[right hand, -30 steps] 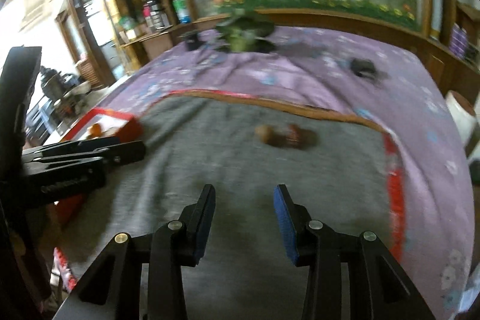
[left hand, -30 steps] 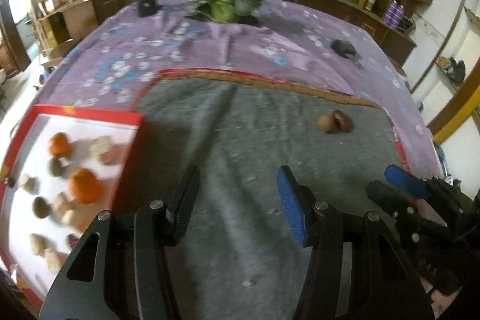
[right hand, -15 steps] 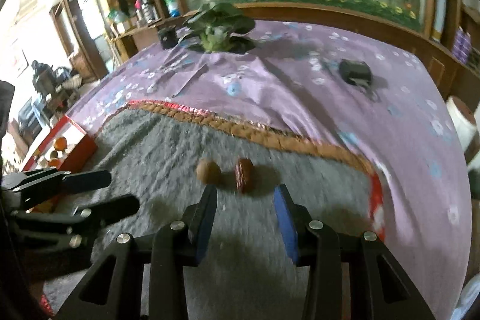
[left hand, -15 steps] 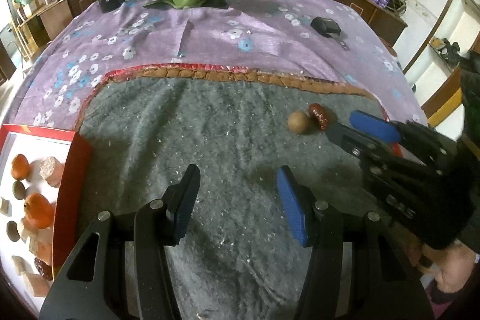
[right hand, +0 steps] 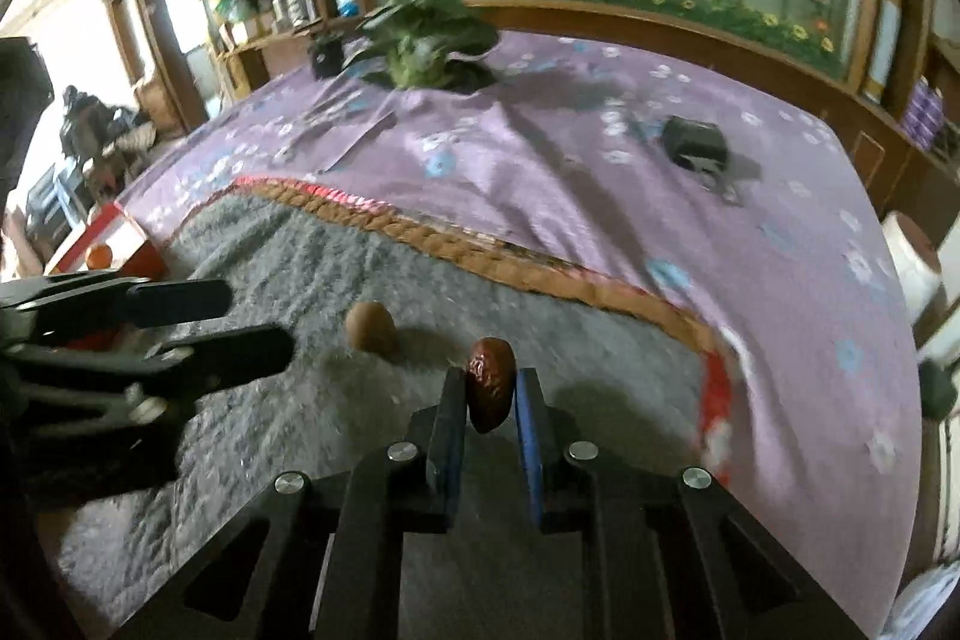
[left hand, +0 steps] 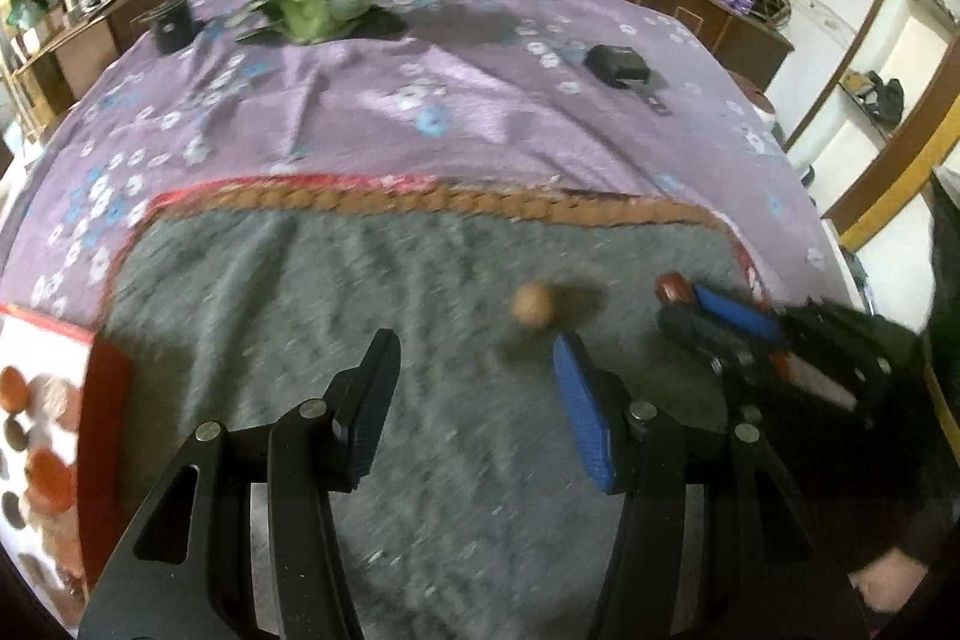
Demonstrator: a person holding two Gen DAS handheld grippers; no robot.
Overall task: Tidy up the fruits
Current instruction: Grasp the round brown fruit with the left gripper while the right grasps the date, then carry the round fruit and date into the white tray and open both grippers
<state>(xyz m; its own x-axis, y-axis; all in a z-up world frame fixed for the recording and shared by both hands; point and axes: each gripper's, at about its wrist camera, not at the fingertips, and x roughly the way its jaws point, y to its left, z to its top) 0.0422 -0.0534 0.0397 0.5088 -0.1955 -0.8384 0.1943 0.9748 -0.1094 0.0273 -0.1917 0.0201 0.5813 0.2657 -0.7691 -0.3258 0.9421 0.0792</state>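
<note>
We see the right gripper (right hand: pixel 489 400) clamped on a wrinkled red date (right hand: pixel 491 382), its fingers pressed against both sides of the fruit, just above a grey mat (right hand: pixel 288 250). A round brown fruit (right hand: pixel 372 328) sits on the mat just to its left (the two are apart). The left gripper (left hand: pixel 474 388) has its fingers spread wide with nothing between them, near that brown fruit. A red-rimmed tray (left hand: pixel 105 400) of mixed fruits lies at the mat's far left.

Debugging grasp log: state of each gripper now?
Left gripper: open, empty.
Right gripper: closed on the red date.
</note>
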